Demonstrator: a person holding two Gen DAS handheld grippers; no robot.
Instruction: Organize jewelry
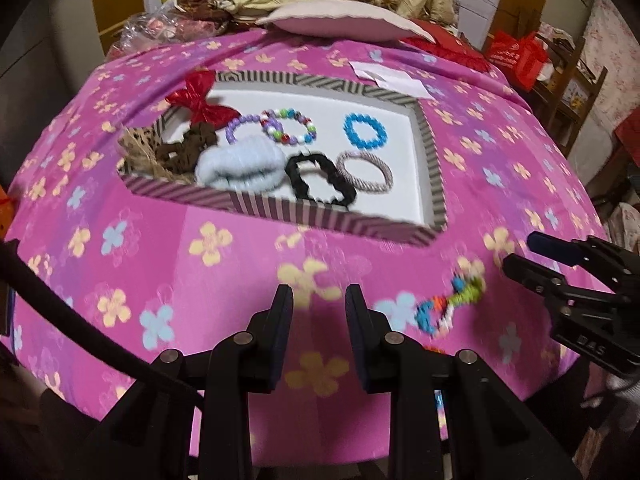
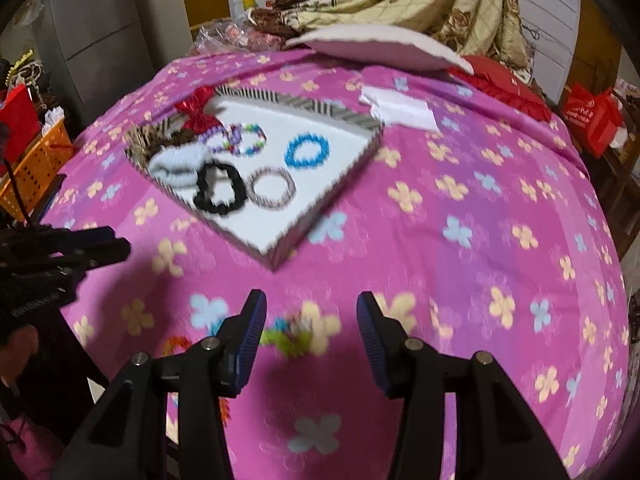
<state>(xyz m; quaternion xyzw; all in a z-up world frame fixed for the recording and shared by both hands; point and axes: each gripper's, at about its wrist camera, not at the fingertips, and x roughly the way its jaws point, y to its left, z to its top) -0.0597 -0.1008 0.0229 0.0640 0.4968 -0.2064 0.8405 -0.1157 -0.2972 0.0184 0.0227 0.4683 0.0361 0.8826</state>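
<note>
A striped box (image 1: pixel 280 210) with a white floor lies on the pink flowered cloth; it also shows in the right wrist view (image 2: pixel 276 258). It holds a blue bead ring (image 1: pixel 365 130), a black scrunchie (image 1: pixel 320 178), a grey hair tie (image 1: pixel 366 171), beaded bracelets (image 1: pixel 286 126) and a pale blue scrunchie (image 1: pixel 240 166). A multicoloured bead bracelet (image 1: pixel 450 300) lies on the cloth, outside the box. My left gripper (image 1: pixel 319 300) is open and empty, left of it. My right gripper (image 2: pixel 311 312) is open, with the bracelet (image 2: pixel 294 334) between its fingers.
A red bow (image 1: pixel 202 98) sits on the box's far left corner. A white paper (image 1: pixel 390 76) and a cushion (image 1: pixel 344 20) lie behind the box. An orange basket (image 2: pixel 34 164) stands left of the bed, red bags (image 2: pixel 592 116) at the right.
</note>
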